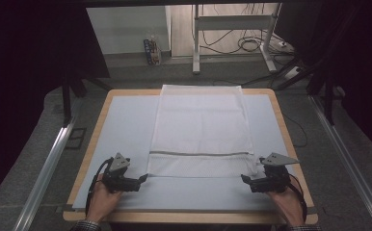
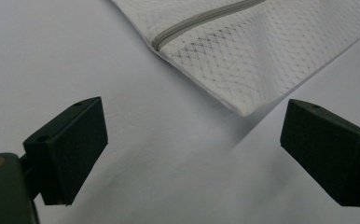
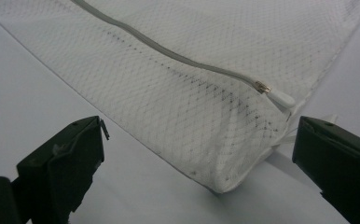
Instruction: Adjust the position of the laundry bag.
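Both hand-held grippers posed at the near corners of a mesh laundry bag

The bag lies flat on the desk, zipper toward me; I keep the left hand-held gripper and right hand-held gripper spread wide, empty — one per corner, so each corner sits just ahead of the gap and both can be pinched together

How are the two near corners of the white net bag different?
The right corner has the zipper pull next to it; the left corner has just the plain zipper end.
The right corner sits between the right gripper's open jaws; the left corner lies a little ahead of the left gripper's open jaws.
Both are white mesh, and no jaw pinches either.
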